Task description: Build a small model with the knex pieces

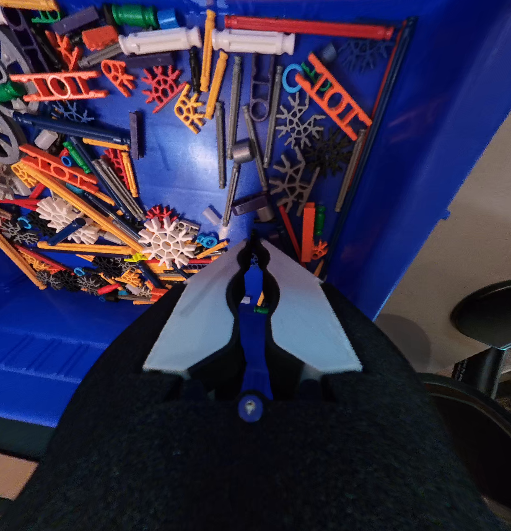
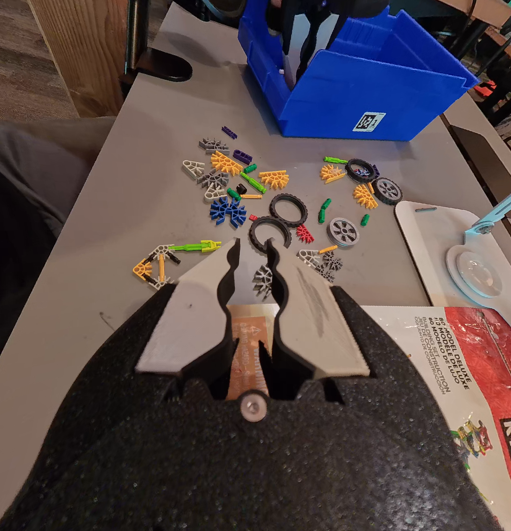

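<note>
My left gripper (image 1: 252, 241) is inside a blue bin (image 1: 421, 143), low over its floor, with its jaws closed together. A thin dark piece (image 1: 253, 232) pokes out just past the tips; I cannot tell whether it is held. A white snowflake connector (image 1: 166, 244) lies just left of the tips, and orange and red rods (image 1: 308, 230) lie to the right. My right gripper (image 2: 252, 244) is open and empty above a grey table (image 2: 133, 201). Its right fingertip (image 2: 270, 244) overlaps a black tyre ring (image 2: 258, 232). The left gripper also shows far off in the right wrist view (image 2: 288, 57), reaching into the bin (image 2: 363, 94).
Loose pieces lie on the table: blue connector (image 2: 228, 211), second tyre ring (image 2: 288, 209), grey wheel (image 2: 342, 232), yellow connectors (image 2: 225, 163). A small built frame (image 2: 156, 267) sits at left. A bagged booklet (image 2: 449, 359) and a white board with a lens (image 2: 475, 275) are at right. Some 35 cm of space lies between my two pairs of fingers. The white snowflake connector (image 1: 166, 244) is about 6 cm from my left fingertips.
</note>
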Demonstrator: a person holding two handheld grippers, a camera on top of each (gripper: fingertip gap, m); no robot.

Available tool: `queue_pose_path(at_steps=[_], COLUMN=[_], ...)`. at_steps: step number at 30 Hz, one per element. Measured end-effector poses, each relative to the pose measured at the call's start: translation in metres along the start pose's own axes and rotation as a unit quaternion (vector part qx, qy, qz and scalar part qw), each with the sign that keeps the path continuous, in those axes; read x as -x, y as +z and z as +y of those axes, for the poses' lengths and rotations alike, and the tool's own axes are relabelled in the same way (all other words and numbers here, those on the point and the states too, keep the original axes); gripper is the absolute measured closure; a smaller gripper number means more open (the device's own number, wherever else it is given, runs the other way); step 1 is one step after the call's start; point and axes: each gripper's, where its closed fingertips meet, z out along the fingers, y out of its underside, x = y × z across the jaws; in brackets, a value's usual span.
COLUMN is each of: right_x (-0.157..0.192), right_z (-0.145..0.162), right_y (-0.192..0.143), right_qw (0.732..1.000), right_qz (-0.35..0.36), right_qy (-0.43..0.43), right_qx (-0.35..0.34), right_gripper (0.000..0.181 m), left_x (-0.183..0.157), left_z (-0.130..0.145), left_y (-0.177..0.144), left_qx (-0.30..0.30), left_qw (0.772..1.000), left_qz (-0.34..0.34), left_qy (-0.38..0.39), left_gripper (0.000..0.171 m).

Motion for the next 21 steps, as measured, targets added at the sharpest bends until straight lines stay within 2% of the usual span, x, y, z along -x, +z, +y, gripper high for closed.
queue_pose_path(at_steps=[10,18,21], right_x=[0.001,0.002,-0.002], right_z=[-0.002,-0.001,0.004], right_y=[-0.002,-0.002,-0.004], right_qw=[1.0,1.0,1.0], right_qz=[-0.001,-0.003,0.002], right_qy=[-0.005,-0.009,-0.01], right_qx=[-0.002,0.002,0.015], right_gripper=[0.164,0.164,0.164], left_x=[0.007,0.006,0.009], left_z=[-0.002,-0.003,-0.004], left_y=[0.002,0.001,-0.012], left_qx=[-0.002,-0.016,-0.033], left_qw=[1.0,0.999,0.997], left_qz=[-0.017,-0.033,-0.062], left_qy=[0.015,0.034,0.03], left_gripper=[0.166,0.171,0.171])
